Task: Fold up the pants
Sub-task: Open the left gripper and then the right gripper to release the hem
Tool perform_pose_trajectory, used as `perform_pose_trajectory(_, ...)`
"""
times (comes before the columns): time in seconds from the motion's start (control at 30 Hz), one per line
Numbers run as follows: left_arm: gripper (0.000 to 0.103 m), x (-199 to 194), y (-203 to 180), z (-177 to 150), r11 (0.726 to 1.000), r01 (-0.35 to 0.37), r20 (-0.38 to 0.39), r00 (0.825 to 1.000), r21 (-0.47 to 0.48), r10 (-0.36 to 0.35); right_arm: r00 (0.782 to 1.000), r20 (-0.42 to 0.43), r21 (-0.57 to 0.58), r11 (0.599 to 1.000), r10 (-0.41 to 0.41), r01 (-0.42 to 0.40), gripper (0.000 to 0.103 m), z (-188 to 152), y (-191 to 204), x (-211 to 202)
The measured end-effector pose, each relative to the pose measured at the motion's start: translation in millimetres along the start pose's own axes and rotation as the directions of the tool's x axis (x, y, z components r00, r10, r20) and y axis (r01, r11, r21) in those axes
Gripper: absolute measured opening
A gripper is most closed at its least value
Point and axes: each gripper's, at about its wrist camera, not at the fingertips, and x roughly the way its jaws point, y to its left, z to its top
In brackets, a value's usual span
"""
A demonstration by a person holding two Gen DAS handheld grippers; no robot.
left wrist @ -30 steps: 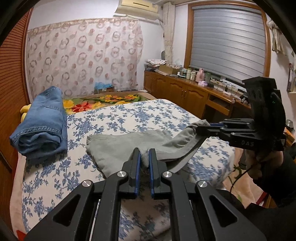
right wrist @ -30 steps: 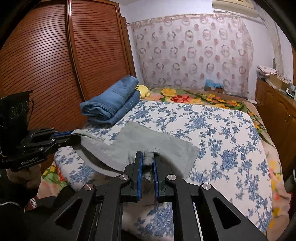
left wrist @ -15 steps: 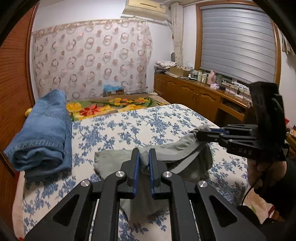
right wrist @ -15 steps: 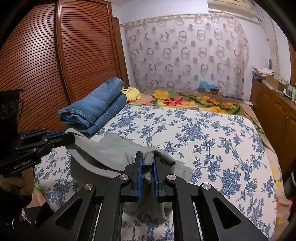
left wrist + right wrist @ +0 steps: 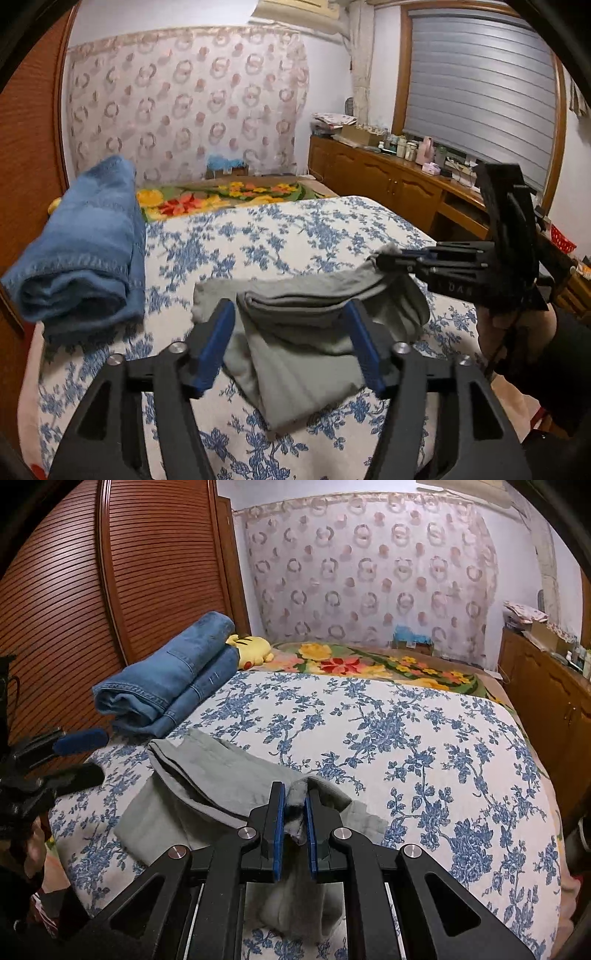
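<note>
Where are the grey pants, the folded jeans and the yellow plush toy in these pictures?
grey pants point(image 5: 306, 354): left wrist view, middle of the cloth.
folded jeans point(image 5: 170, 679): right wrist view, top layer.
yellow plush toy point(image 5: 253, 650): right wrist view, its body.

Warm, dim indoor light fills both views, falling evenly with only soft shadows under the folded jeans point(image 5: 173, 679) and the grey pants point(image 5: 306, 332). Fisheye distortion bends the wardrobe door point(image 5: 110, 590) and the window blind point(image 5: 480, 92), and black vignetting rims each frame. The left view shows slight motion blur; the curtain point(image 5: 369, 572) looks soft and grainy.
</note>
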Motion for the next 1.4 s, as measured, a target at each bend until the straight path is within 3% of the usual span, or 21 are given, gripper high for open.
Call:
perform_pose_trajectory(0.27,0.064,8.8,7.3,-7.7,0.999,-0.035,-0.038,0.999,-0.025,0.034,1.0,-0.006,0.027,0.999,-0.021,0.021,0.01,7.9,-7.8,12.9)
perform_pose_trajectory(0.83,0.064,16.2,0.2,-22.2,1.0,-0.018,-0.09,0.996,-0.009,0.017,0.997,-0.029,0.037,0.996,-0.076,0.077,0.01,14.5,-15.4,30.3)
perform_pose_trajectory(1.0,0.064,18.8,2.3,-25.3,1.0,-0.023,-0.102,0.995,-0.014,0.022,0.996,-0.052,0.048,0.996,-0.078,0.081,0.025,17.6,-20.2,36.5)
perform_pose_trajectory(1.07,0.064,20.1,2.2,-24.9,1.0,-0.027,-0.108,0.994,-0.016,0.025,0.996,-0.059,0.053,0.996,-0.068,0.071,0.038,18.6,-22.0,38.3)
perform_pose_trajectory(1.4,0.064,17.1,4.6,-30.4,0.999,-0.033,-0.125,0.992,-0.017,0.031,0.996,-0.081,0.038,0.998,-0.039,0.042,0.038,-1.4,-24.9,3.5)
